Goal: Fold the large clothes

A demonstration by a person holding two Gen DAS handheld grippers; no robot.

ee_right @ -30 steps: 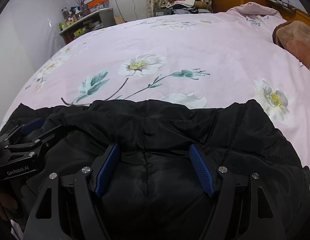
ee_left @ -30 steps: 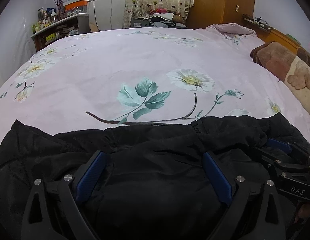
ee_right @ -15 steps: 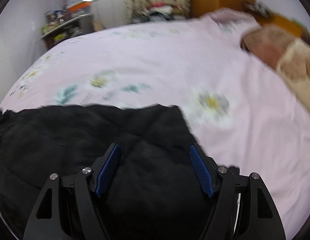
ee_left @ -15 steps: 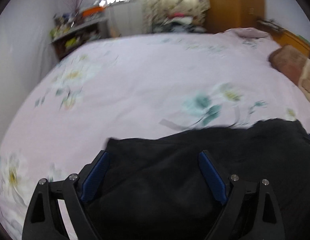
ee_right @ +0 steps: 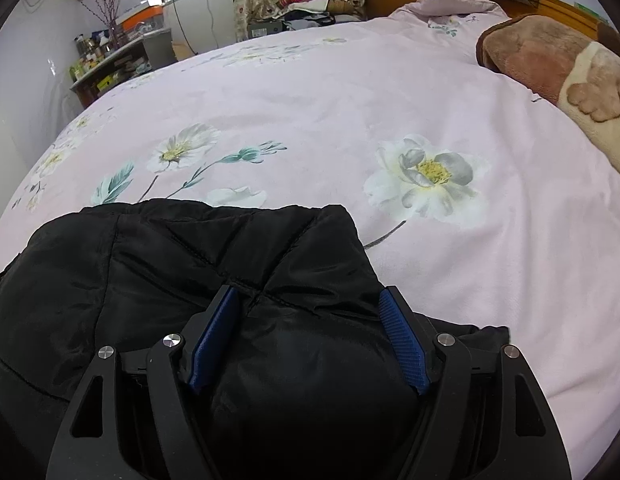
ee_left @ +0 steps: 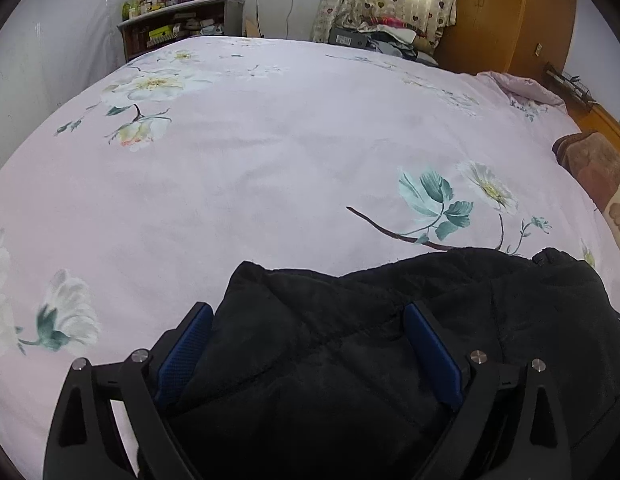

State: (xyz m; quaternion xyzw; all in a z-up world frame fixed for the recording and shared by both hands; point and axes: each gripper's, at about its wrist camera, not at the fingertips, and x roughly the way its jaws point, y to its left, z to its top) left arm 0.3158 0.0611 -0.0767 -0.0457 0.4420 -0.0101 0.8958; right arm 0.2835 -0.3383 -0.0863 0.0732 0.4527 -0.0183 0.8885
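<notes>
Spreading my two grippers apart is what has changed: a second ago both sat close together over the middle of the black padded jacket [ee_left: 409,320], and now the left gripper [ee_left: 308,344] is over its left edge and the right gripper [ee_right: 310,324] over its right edge. Both sets of fingers are spread wide, gripping nothing. The jacket lies bunched at the near edge of the floral bedspread [ee_left: 270,168]. I judge I am placed to pinch both sides for a fold.

Black quilted jacket [ee_right: 170,280]; pale pink bed sheet [ee_left: 250,184], white flowers, teal leaves; brown-cream blanket [ee_right: 549,76]; blue gripper pads [ee_right: 403,346].
</notes>
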